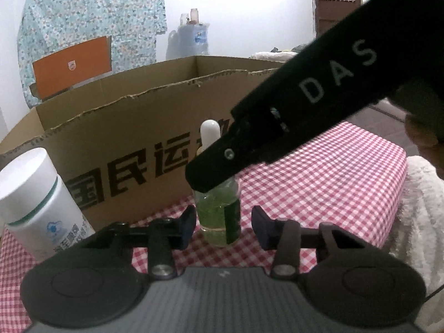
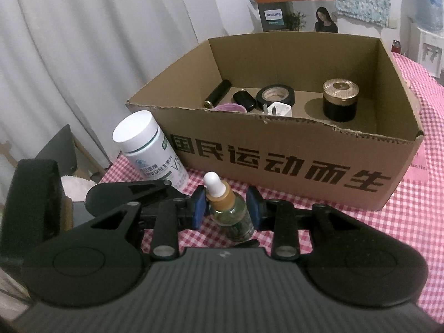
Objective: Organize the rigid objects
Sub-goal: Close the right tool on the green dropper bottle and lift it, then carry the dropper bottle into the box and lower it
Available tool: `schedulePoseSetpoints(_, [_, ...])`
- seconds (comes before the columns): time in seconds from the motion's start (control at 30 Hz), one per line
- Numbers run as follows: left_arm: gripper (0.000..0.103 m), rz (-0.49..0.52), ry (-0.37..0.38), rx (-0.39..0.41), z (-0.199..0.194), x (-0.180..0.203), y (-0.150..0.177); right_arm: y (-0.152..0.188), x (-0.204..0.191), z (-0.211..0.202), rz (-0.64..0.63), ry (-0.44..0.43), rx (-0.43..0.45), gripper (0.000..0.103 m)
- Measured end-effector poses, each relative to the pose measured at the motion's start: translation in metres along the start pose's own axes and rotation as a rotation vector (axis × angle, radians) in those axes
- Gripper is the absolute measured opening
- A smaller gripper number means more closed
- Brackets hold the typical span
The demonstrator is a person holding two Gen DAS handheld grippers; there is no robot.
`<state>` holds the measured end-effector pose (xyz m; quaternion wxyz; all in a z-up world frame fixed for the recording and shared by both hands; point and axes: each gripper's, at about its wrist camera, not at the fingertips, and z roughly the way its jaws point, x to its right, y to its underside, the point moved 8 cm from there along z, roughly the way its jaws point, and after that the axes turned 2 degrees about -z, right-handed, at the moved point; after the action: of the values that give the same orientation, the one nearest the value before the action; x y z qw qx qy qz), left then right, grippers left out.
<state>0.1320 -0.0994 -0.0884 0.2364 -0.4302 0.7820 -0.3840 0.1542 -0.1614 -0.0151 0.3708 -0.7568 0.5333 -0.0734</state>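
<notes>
Your left tool (image 1: pixel 223 226) stands with its pads on either side of the green dropper bottle (image 1: pixel 219 211); the left pad is just at the glass and the right pad shows a gap, so it is apart, not clamped. That bottle stands upright on the checked worktop (image 1: pixel 319 174), right between the fingers. Above it, your right tool (image 1: pixel 211 166) reaches in from the upper right and covers the bottle's neck. Beyond the bottle rises the cardboard box (image 1: pixel 125 127) — and to the left of your fingers stands a white bottle (image 1: pixel 38 202).

Seen from the right wrist, your right tool (image 2: pixel 227 208) is closed on the dropper bottle (image 2: pixel 230 208), both blue pads against it just below the amber collar. Ahead of the fingers the cardboard box (image 2: pixel 277 149) stands open, holding a black jar (image 2: pixel 340 100) with a gold lid, a tape roll (image 2: pixel 275 94) and other small dark items. Ahead and left, the white bottle (image 2: pixel 149 147) leans beside the box.
</notes>
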Motion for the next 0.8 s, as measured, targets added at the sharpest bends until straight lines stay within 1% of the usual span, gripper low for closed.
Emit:
schedulePoseSetpoints(0.17, [0.035, -0.003, -0.017, -0.012, 0.008, -0.001, 0.001, 0.002, -0.001, 0.005, -0.019, 0.006, -0.01, 0.03])
schedulePoseSetpoints(0.37, [0.034, -0.005, -0.027, -0.009, 0.01, 0.002, 0.0, 0.003, -0.003, 0.002, -0.034, 0.017, -0.007, 0.028])
schedulePoseSetpoints(0.47, [0.033, -0.003, -0.03, 0.005, -0.006, 0.005, -0.006, 0.001, -0.005, -0.008, -0.034, 0.016, 0.004, 0.027])
schedulePoseSetpoints(0.53, [0.033, -0.002, -0.033, 0.025, -0.017, 0.006, -0.016, -0.005, -0.008, -0.019, -0.038, 0.015, 0.021, 0.027])
schedulePoseSetpoints(0.63, [0.033, 0.007, -0.048, 0.068, -0.035, 0.006, -0.039, -0.022, -0.015, -0.042, -0.057, 0.013, 0.069, 0.027])
schedulePoseSetpoints(0.8, [0.033, 0.01, -0.077, 0.133, -0.054, 0.002, -0.087, -0.06, -0.023, -0.08, -0.123, 0.009, 0.154, 0.027])
